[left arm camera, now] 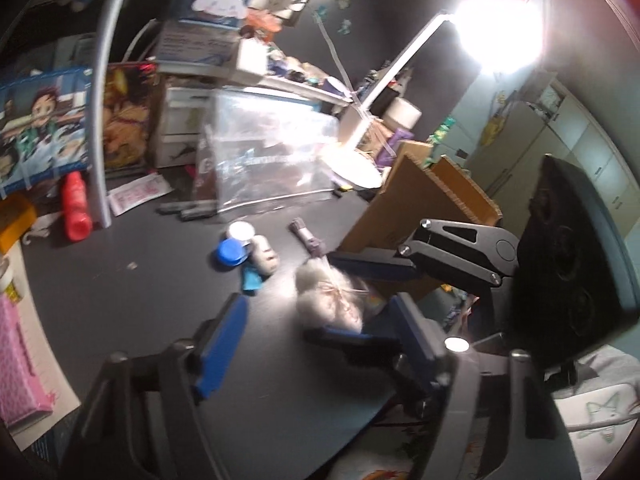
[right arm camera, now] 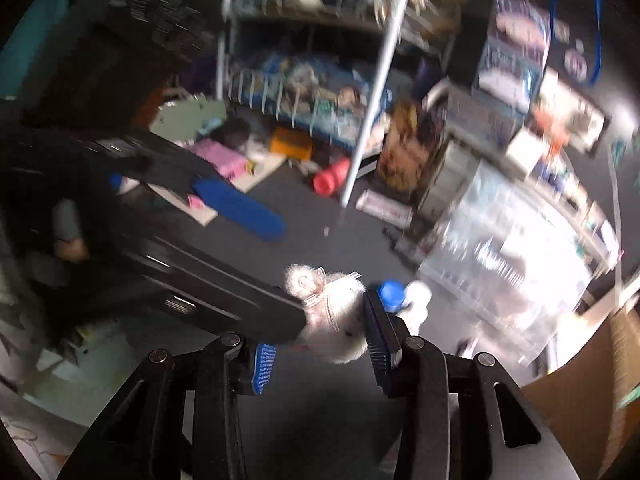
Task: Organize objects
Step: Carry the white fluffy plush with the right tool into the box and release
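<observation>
**Right claw clamped on fluffy white toy, left claw free**

My right gripper (right arm camera: 332, 332) is clenched on the fluffy white plush (right arm camera: 340, 316), ribbon tied round it, pinched between both blue pads over the dark desk (left arm camera: 160, 280). My left gripper (left arm camera: 316, 328) stands part open, pads touching nothing, plush (left arm camera: 332, 300) just ahead. Blue cap (left arm camera: 231, 253) and cardboard box (left arm camera: 416, 208) sit nearby

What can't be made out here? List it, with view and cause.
- Toy: its kind; right wrist view, motion blur.
- Clear container: its contents; left wrist view, glare and blur.
- Cardboard box: its inside; left wrist view, hidden by its own wall.
- Lamp head: its shape; left wrist view, washed out by glare.
</observation>
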A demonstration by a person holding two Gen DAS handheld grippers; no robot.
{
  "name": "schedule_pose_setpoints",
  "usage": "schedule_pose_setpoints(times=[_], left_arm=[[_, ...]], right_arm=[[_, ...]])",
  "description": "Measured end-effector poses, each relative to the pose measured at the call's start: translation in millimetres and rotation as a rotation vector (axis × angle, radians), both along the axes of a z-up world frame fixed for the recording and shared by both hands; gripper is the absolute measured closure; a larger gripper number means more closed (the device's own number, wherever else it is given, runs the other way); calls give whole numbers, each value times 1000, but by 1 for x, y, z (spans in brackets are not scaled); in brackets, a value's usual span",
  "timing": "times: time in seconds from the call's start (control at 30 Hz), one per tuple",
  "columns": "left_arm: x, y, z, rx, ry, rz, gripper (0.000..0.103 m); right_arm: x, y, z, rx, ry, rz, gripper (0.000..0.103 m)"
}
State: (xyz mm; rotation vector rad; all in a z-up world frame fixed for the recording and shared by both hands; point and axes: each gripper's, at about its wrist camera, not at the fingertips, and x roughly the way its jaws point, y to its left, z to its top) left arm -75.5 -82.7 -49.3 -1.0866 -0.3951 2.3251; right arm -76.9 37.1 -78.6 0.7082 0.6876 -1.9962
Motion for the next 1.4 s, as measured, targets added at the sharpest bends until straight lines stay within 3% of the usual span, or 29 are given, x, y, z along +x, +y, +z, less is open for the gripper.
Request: schedule_pose_setpoints(times=[0.17,0.27,0.73,1.07,1.33,1.4], left_arm=[[-9,16,22,32,11,-47,70],[-17,24,36,21,24,-54,74],[-76,123,81,-68,51,-171,75],[-126,205,74,-122,-25,-272,75],[-141,235,61,-179,-78,-301,75],[-139,239,59,-206,-80,-317,66]], right_arm=[[11,1,28,0,91,18,68],[13,7,41,3,140,10,68],[-28,89,80,-42,169,-147,68],[-75,164,80,-67,55,-273,68],[-100,198,62,-45,-65,-315,68],[-101,201,60,-43,-88,-312,67]])
